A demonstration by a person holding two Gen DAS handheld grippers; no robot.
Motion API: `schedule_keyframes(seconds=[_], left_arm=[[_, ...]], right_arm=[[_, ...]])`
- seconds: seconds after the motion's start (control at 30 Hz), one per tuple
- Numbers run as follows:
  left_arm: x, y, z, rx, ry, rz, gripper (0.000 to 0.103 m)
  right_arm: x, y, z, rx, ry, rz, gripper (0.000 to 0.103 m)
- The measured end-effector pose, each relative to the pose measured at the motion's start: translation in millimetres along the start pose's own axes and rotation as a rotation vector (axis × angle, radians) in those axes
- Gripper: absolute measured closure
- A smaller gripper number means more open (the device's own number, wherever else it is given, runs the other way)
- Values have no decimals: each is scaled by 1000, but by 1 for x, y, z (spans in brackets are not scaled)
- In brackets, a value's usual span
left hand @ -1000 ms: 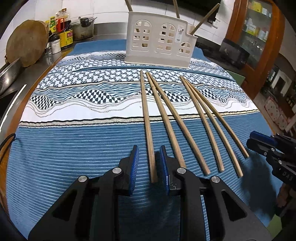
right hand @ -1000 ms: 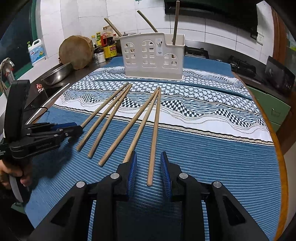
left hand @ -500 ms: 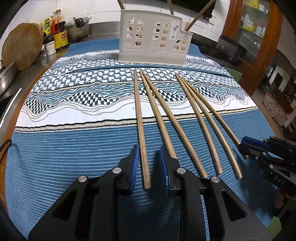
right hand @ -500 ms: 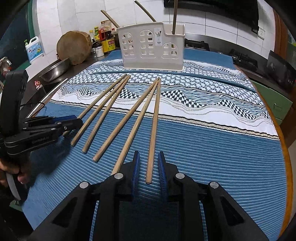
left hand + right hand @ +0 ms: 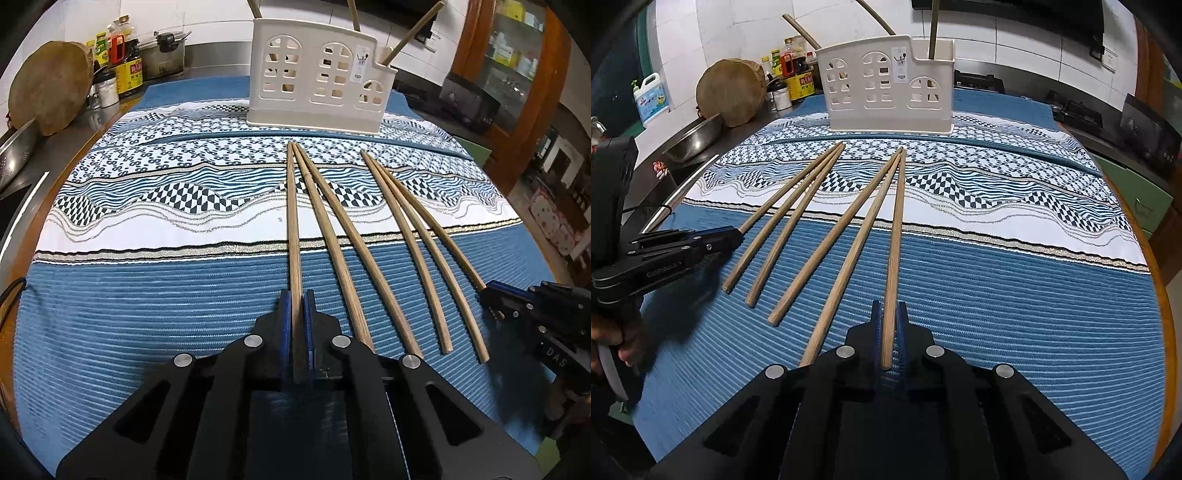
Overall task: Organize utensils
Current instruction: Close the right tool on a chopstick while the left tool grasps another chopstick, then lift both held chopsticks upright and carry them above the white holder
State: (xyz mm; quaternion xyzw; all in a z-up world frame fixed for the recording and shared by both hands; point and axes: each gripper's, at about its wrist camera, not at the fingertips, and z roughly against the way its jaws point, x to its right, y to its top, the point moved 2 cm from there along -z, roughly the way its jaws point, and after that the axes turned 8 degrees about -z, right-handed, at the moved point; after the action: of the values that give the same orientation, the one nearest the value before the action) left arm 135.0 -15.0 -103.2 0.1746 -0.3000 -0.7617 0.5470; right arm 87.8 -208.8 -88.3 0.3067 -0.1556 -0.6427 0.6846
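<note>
While each claw is clamped on a chopstick's near end, the left claw (image 5: 297, 314) on the leftmost chopstick (image 5: 293, 221) and the right claw (image 5: 888, 325) on the rightmost chopstick (image 5: 895, 240), the pickup step looks done; next, lift both toward the holder (image 5: 317, 74) at twelve o'clock on the bench (image 5: 147, 295).

My two views are evenly lit from overhead, a little dim toward the corners, where the fisheye rim goes black. The tablecloth (image 5: 184, 302) stays sharp in the middle but bows outward at the edges. Soft shadows pool under my frame. The white wall tiles (image 5: 1015, 55) catch mild glare; the cabinet (image 5: 517, 55) looks hazy.
</note>
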Motion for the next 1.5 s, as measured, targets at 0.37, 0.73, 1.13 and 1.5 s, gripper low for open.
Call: schedule_keyframes(seconds=[0.37, 0.73, 1.13, 1.5], left_arm=[[-9, 22, 47, 144, -16, 17, 97], [-18, 64, 79, 264, 4, -12, 98], [-29, 122, 85, 280, -11, -39, 98], [-27, 172, 97, 319, -30, -81, 98]], right_arm=[[-10, 33, 67, 206, 25, 32, 96], [-26, 101, 98, 320, 32, 134, 96], [-39, 176, 113, 326, 46, 226, 96], [-43, 234, 120, 359, 34, 236, 97]])
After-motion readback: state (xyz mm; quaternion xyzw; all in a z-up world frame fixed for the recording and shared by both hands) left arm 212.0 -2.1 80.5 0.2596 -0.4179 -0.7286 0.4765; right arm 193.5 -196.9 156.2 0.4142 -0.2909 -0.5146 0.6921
